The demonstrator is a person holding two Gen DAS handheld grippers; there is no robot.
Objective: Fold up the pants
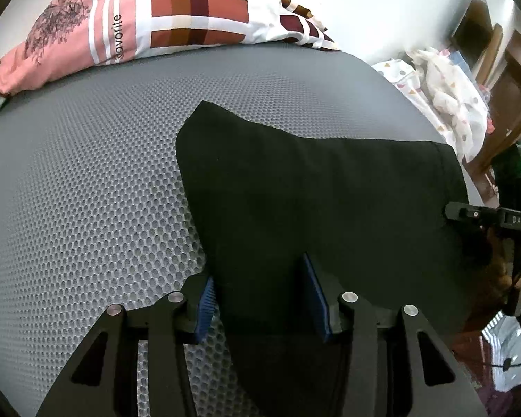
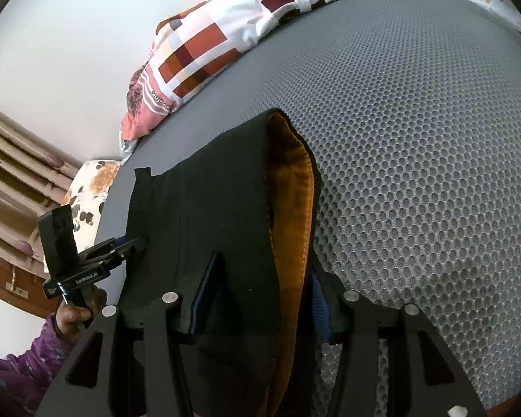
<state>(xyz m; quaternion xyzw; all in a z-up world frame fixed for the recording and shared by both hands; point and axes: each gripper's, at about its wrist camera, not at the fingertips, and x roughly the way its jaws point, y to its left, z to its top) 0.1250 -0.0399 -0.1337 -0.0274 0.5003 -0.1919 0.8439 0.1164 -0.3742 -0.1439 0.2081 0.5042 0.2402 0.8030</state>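
The black pants (image 1: 312, 187) lie folded on the grey mesh mattress (image 1: 87, 180). In the right wrist view the pants (image 2: 208, 208) show an orange lining (image 2: 291, 215) at the waist opening. My left gripper (image 1: 260, 299) has its blue-padded jaws apart, straddling the near edge of the pants. My right gripper (image 2: 260, 299) also has its jaws apart with the waist edge between them. The right gripper also shows at the right edge of the left wrist view (image 1: 469, 213), touching the pants. The left gripper shows in the right wrist view (image 2: 128, 246) at the pants' left edge.
A pink and red patterned quilt (image 1: 139, 24) lies along the far edge of the mattress by the white wall. A white patterned bedding heap (image 1: 444, 93) and a dark wooden door (image 1: 503, 80) are at the right. Curtains (image 2: 14, 180) hang at the left.
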